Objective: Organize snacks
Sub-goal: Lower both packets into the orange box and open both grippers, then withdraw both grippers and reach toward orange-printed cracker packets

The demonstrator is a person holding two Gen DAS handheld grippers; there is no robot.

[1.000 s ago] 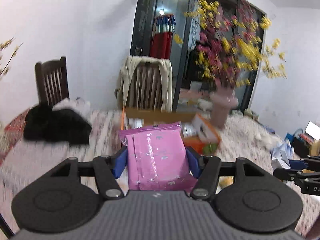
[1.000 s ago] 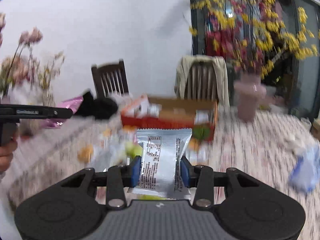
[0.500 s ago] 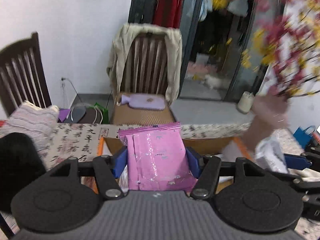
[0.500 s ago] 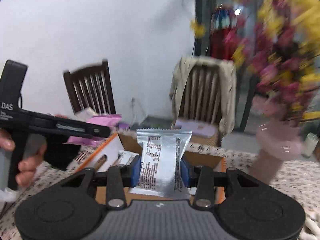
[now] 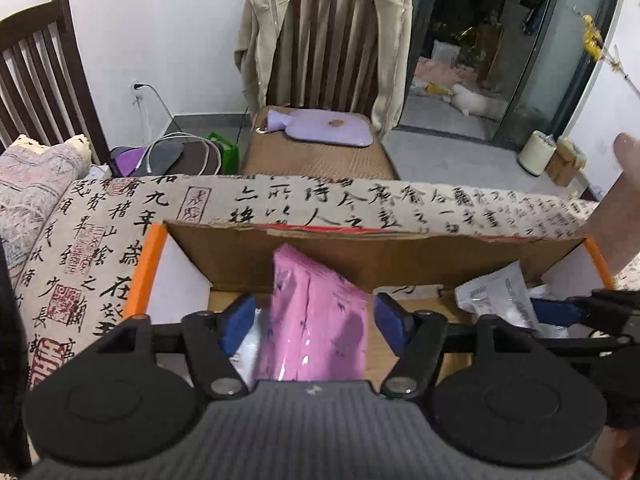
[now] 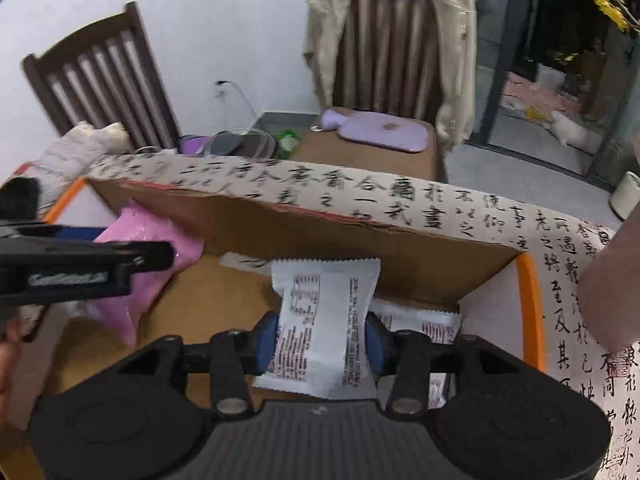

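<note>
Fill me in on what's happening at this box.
A person holds a gripper in each hand over an open cardboard box. The left gripper is opening, its pads clear of the pink snack packet between them. The right gripper is also opening around a white snack packet.

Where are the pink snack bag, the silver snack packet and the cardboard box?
pink snack bag (image 5: 316, 312): left wrist view, middle of its front.
silver snack packet (image 6: 324, 320): right wrist view, printed face.
cardboard box (image 6: 320, 236): right wrist view, inner back wall.
</note>
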